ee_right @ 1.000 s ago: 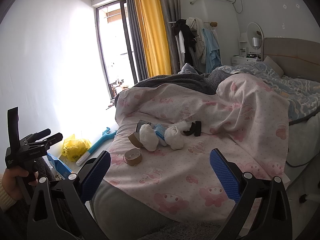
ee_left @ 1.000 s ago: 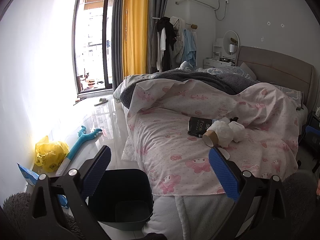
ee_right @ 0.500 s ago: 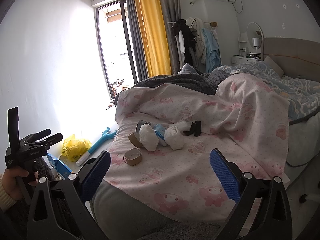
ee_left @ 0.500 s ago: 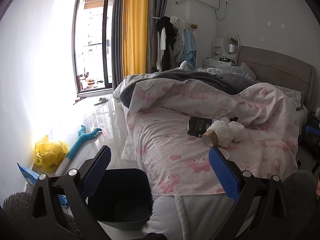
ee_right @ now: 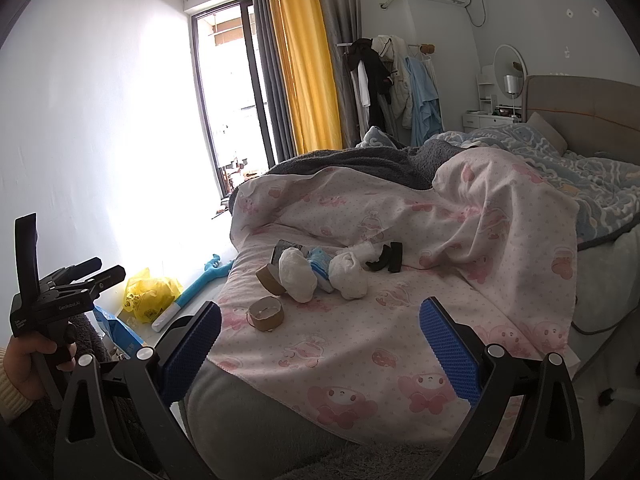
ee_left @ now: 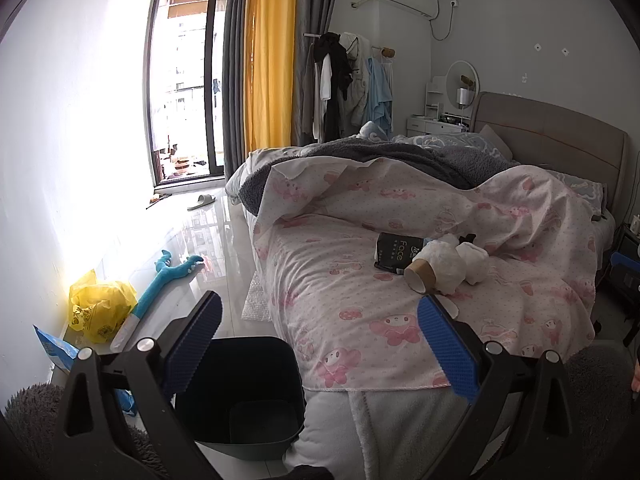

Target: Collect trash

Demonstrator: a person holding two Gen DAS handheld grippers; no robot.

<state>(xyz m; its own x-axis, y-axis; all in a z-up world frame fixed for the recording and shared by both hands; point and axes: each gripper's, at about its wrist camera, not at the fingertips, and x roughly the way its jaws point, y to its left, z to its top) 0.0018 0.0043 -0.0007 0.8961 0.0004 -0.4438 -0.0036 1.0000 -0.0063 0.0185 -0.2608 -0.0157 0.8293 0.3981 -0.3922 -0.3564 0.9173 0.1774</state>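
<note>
The trash lies in a loose cluster on the pink patterned blanket [ee_right: 400,344] spread over the bed [ee_left: 552,136]. Nearest me in the right wrist view is a flat cardboard tape roll [ee_right: 266,313], lying alone just in front of the rest. Behind it a second cardboard roll [ee_right: 269,279] leans against a crumpled white wad [ee_right: 298,280]; a blue-and-white packet [ee_right: 320,266] sits between that wad and another white wad [ee_right: 351,276]. A black packet [ee_left: 394,253] printed "face" lies at the back of the cluster, and a small black object [ee_right: 387,263] rests just right of the white wads.

On the floor at the bed's near corner stands a dark bin [ee_left: 244,396], seen from my left wrist, with its mouth open upward. Further left along the wall are a yellow plastic bag [ee_left: 98,306], a blue toy [ee_left: 168,276] and a blue packet [ee_left: 52,346].

My left gripper [ee_left: 316,344] has its blue-padded fingers spread wide and holds nothing, hanging above the bin and the bed's edge. My right gripper [ee_right: 318,348] is likewise spread wide and empty, hanging short of the trash cluster. My left hand [ee_right: 26,368] shows at the edge of the right wrist view, around the left gripper's handle.
</note>
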